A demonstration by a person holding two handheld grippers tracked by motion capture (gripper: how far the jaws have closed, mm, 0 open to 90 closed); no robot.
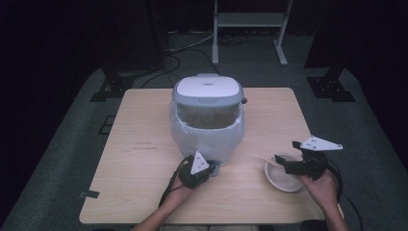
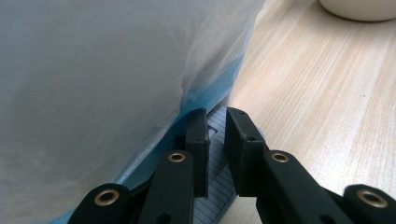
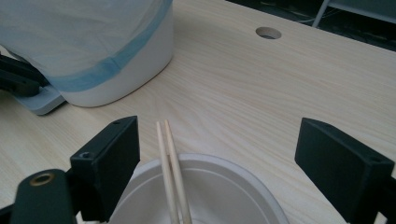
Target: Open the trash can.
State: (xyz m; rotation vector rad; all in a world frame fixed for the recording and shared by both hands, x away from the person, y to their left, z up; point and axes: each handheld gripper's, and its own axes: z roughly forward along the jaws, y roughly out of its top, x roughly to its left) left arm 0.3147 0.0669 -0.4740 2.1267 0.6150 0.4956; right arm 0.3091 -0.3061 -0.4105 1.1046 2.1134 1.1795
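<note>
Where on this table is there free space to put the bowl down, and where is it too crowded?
Free: the left part of the table, beside the bin, and the far right corner behind the bowl. Crowded: the front middle, where the left gripper sits at the bin's pedal, and around the right gripper over the bowl with chopsticks.

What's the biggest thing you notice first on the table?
A white bin lined with a pale bag stands mid-table. The left gripper is shut at the grey pedal at its base. On the right, the right gripper hangs open over a white bowl with chopsticks.
</note>
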